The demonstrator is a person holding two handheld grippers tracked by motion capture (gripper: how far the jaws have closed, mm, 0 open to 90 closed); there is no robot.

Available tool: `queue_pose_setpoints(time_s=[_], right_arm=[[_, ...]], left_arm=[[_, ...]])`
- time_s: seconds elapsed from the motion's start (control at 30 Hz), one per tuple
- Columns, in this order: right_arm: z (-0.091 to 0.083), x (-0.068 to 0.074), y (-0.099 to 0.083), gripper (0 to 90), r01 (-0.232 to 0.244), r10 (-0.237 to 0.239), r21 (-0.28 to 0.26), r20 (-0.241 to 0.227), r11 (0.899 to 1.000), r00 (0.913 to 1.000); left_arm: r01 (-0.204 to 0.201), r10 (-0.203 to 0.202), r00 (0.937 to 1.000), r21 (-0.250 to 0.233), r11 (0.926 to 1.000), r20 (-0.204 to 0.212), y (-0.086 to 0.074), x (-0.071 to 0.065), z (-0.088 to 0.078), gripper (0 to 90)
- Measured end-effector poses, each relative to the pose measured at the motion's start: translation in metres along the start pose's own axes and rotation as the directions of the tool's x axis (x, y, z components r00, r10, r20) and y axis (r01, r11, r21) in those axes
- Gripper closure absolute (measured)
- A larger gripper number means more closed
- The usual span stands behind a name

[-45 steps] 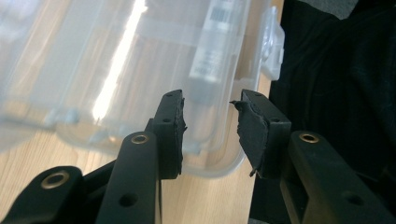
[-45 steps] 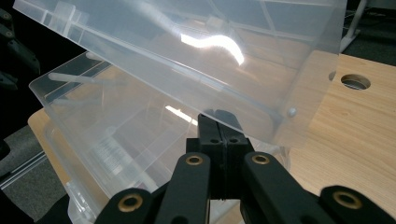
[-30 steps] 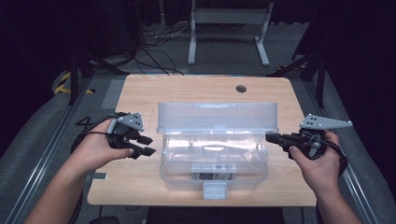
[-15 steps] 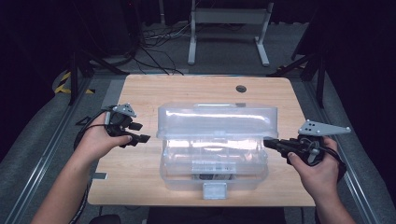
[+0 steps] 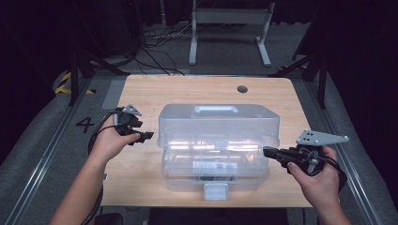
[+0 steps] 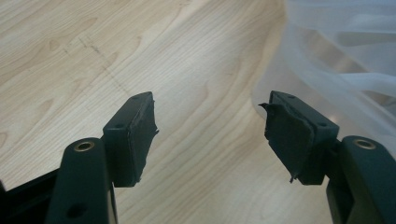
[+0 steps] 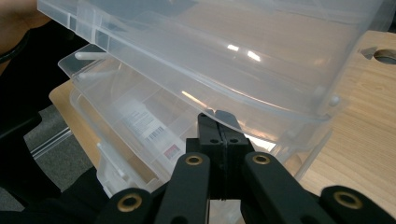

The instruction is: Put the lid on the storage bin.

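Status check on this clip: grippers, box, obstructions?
Left gripper open, nothing between its jaws, just been opening. Right gripper shut, tips at the clear plastic box, lid partly raised. Nothing in the way.

Dim dark surroundings, table (image 5: 141, 93) lit from above, glare on clear plastic box (image 5: 218, 140), soft focus

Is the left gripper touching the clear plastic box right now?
Apart. In the high view the left gripper sits short of the clear plastic box, with bare table between them. The left gripper view shows its jaws open on nothing.
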State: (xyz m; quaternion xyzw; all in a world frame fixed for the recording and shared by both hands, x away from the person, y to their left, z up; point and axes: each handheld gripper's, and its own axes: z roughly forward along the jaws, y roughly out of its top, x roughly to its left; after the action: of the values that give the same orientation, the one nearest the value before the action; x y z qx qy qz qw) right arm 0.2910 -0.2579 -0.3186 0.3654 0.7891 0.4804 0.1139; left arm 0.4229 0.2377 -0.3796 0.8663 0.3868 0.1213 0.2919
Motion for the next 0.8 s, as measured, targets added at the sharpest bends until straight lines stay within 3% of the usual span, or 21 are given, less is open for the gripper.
queue_pose_setpoints(time_s=[0.13, 0.37, 0.63, 0.8], right_arm=[[0.0, 0.002, -0.002, 90.0, 0.002, -0.002, 0.007, 0.004, 1.0, 1.0], [0.001, 0.005, -0.005, 90.0, 0.011, -0.011, 0.026, 0.001, 1.0, 0.9999], [0.003, 0.011, -0.009, 90.0, 0.017, -0.017, 0.057, -0.015, 0.998, 0.9998], [0.003, 0.014, -0.012, 90.0, 0.017, -0.015, 0.068, -0.019, 0.998, 0.9997]], left_arm=[[0.006, -0.005, 0.9992, 0.024, 0.9997, -0.039, -0.002, 0.004, 0.012, 33.7], [0.038, -0.037, 0.9991, 0.032, 0.9988, -0.022, -0.009, 0.006, 0.028, 32.9], [0.058, -0.058, 0.9983, -0.029, 0.9979, -0.01, -0.017, 0.007, 0.04, 31.8], [0.063, -0.063, 0.9979, -0.004, 0.998, -0.015, -0.02, 0.005, 0.045, 31.5]])
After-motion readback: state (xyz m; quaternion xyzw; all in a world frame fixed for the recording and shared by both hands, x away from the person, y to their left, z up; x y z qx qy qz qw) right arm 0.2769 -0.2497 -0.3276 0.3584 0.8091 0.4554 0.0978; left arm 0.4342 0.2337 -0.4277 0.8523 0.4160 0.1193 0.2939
